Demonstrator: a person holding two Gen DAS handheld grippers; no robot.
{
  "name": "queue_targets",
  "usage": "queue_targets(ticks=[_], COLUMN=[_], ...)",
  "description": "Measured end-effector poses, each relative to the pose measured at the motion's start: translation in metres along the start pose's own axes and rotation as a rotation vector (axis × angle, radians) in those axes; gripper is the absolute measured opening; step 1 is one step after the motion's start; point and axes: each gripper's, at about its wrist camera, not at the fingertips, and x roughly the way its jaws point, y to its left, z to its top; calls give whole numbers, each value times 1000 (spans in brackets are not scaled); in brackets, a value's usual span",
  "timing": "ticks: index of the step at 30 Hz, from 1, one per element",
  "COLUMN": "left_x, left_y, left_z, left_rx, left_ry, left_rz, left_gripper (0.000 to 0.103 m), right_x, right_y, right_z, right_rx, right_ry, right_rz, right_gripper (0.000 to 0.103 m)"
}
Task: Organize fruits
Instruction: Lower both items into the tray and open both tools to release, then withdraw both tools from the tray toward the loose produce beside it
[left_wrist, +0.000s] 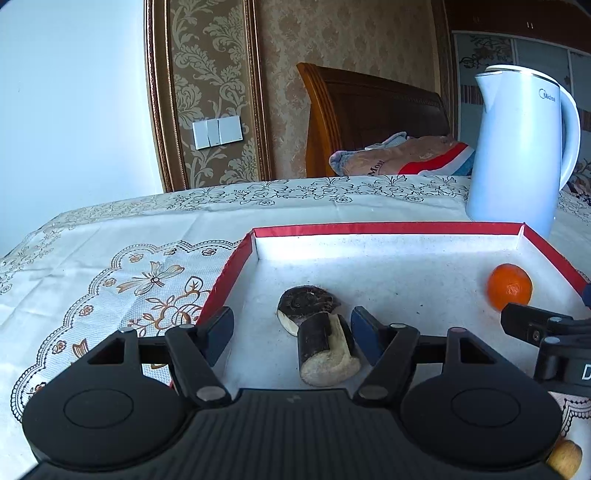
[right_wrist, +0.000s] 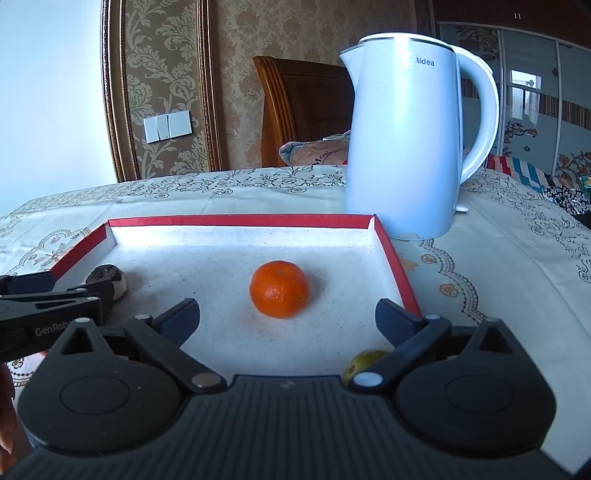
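Observation:
A red-rimmed tray with a white floor lies on the table. In the left wrist view, two dark-skinned, pale-fleshed cane pieces rest in it: a flat slice and a short cylinder. My left gripper stands open around the cylinder, with a clear gap at its left finger. An orange sits in the same tray. It lies just beyond my right gripper, whose jaws are wide open and apart from it. A yellow-green fruit shows partly behind the right finger.
A white electric kettle stands on the patterned tablecloth just behind the tray's far right corner. A tan rounded piece lies on the cloth near the tray's front. A wooden headboard and bedding lie beyond the table.

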Motion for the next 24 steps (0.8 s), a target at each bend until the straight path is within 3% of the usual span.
queue_targets(ticks=[24], left_x=[-30], left_y=[13], left_z=[-14], left_rx=[-22], left_ry=[-10], left_rz=[-22], left_gripper=[71], right_x=[-18], right_y=[-2], right_z=[-11], right_rx=[7], right_ry=[-8], right_rz=[0], right_gripper=[103])
